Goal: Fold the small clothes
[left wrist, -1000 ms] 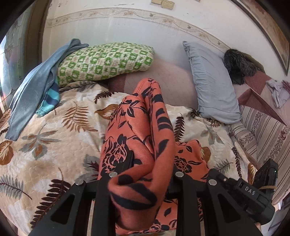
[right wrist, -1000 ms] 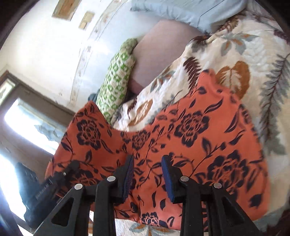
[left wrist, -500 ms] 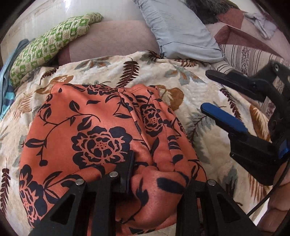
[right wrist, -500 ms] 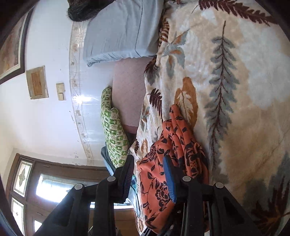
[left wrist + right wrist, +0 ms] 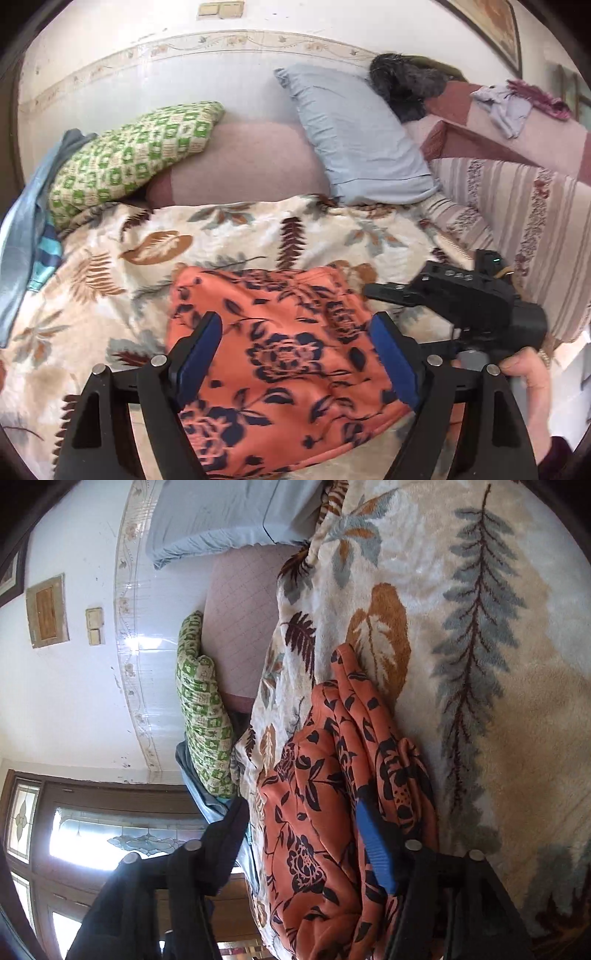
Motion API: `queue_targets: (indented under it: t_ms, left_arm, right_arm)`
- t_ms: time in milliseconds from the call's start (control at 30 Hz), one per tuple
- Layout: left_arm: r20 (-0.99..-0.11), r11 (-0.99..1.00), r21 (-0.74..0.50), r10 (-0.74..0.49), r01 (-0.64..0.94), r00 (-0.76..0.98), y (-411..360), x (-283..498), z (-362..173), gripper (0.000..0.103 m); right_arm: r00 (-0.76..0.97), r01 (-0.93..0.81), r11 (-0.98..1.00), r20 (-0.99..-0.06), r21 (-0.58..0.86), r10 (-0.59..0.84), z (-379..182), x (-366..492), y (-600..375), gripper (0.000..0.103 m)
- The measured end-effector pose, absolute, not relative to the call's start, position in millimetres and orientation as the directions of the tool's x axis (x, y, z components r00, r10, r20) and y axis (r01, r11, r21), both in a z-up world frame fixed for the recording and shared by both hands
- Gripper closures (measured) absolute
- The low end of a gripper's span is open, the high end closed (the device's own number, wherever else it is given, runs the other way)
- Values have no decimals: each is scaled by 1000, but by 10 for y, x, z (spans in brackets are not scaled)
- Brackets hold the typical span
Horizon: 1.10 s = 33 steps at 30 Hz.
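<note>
An orange garment with dark blue flowers lies folded flat on the leaf-patterned blanket. My left gripper is open above it, its blue pads wide apart on either side of the cloth. My right gripper shows at the right of the left wrist view, beside the garment's right edge. In the right wrist view the right gripper is open at the garment's layered edge. One blue pad lies against the cloth, and nothing is pinched.
A green checked pillow, a pink bolster and a grey-blue pillow lie along the wall. Blue clothes hang at the left. A striped sofa with loose clothes stands at the right.
My left gripper laid the raised garment down onto the blanket, then opened and let it go. My right gripper also opened. The garment now lies flat and folded.
</note>
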<state>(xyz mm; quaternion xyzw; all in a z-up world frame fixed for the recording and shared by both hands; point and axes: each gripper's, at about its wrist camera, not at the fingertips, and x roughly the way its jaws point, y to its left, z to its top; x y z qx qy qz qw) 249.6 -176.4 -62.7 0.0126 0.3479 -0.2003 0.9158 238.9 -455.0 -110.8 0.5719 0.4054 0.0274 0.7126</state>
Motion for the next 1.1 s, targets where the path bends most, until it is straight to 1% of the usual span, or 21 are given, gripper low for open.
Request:
queue_targets:
  t_ms: [67, 133, 233, 333, 500, 533, 567, 633, 667, 700, 733, 767, 867, 1000, 1033, 1100]
  left_arm:
    - [-692, 950, -75, -267, 302, 671, -1578, 2607, -760, 20]
    - [-749, 972, -82, -206, 220, 630, -1362, 2714, -953, 20]
    - [-810, 985, -97, -163, 146, 564, -1163, 2771, -1252, 20]
    - [-837, 985, -56, -135, 163, 531, -1218, 2750, -1470, 20]
    - [-821, 965, -25, -169, 261, 545, -1472, 2650, -1500, 20]
    - [-825, 959, -12, -169, 282, 539, -1524, 2635, -1519, 20]
    - [-827, 957, 12, -154, 291, 542, -1562, 2631, -1546, 20]
    - [-820, 955, 32, -143, 294, 554, -1573, 2610, -1578, 20]
    - [-818, 956, 23, -150, 291, 555, -1563, 2607, -1579, 20]
    - [-818, 957, 16, -155, 291, 555, -1557, 2605, -1576, 20]
    - [-816, 956, 18, -155, 293, 556, -1567, 2605, -1569, 20]
    - [-815, 954, 22, -156, 299, 558, -1582, 2601, -1561, 20]
    - [-812, 950, 35, -155, 311, 562, -1638, 2590, -1521, 21]
    - [-793, 939, -28, -230, 343, 565, -1704, 2546, -1387, 21]
    - [-787, 932, -20, -239, 363, 569, -1754, 2522, -1372, 20]
    - [-786, 916, 68, -195, 395, 587, -1891, 2483, -1418, 19]
  right_arm:
    - [661, 440, 370, -574, 818, 484, -1120, 2400, -4529, 38]
    - [637, 459, 406, -612, 790, 469, -1134, 2436, -4503, 38]
    - [647, 479, 421, -634, 770, 424, -1123, 2434, -4530, 38]
    - [651, 476, 429, -635, 768, 415, -1128, 2468, -4539, 38]
    - [575, 386, 514, -636, 766, 515, -1141, 2709, -4298, 38]
    - [543, 370, 548, -653, 751, 528, -1147, 2760, -4225, 38]
    - [516, 359, 602, -689, 713, 509, -1138, 2794, -4161, 39]
    - [479, 334, 684, -742, 649, 469, -1126, 2848, -4071, 47]
    - [469, 337, 709, -763, 619, 444, -1130, 2858, -4063, 64]
    - [462, 340, 721, -775, 603, 430, -1140, 2865, -4073, 78]
    - [462, 342, 716, -772, 609, 436, -1147, 2868, -4092, 80]
    - [467, 340, 717, -771, 608, 432, -1130, 2872, -4103, 84]
    - [515, 311, 755, -770, 577, 376, -935, 2842, -4100, 91]
    - [592, 304, 760, -739, 574, 321, -695, 2763, -4254, 92]
    - [599, 315, 767, -744, 559, 296, -678, 2740, -4305, 92]
    - [574, 348, 766, -769, 541, 283, -741, 2742, -4401, 92]
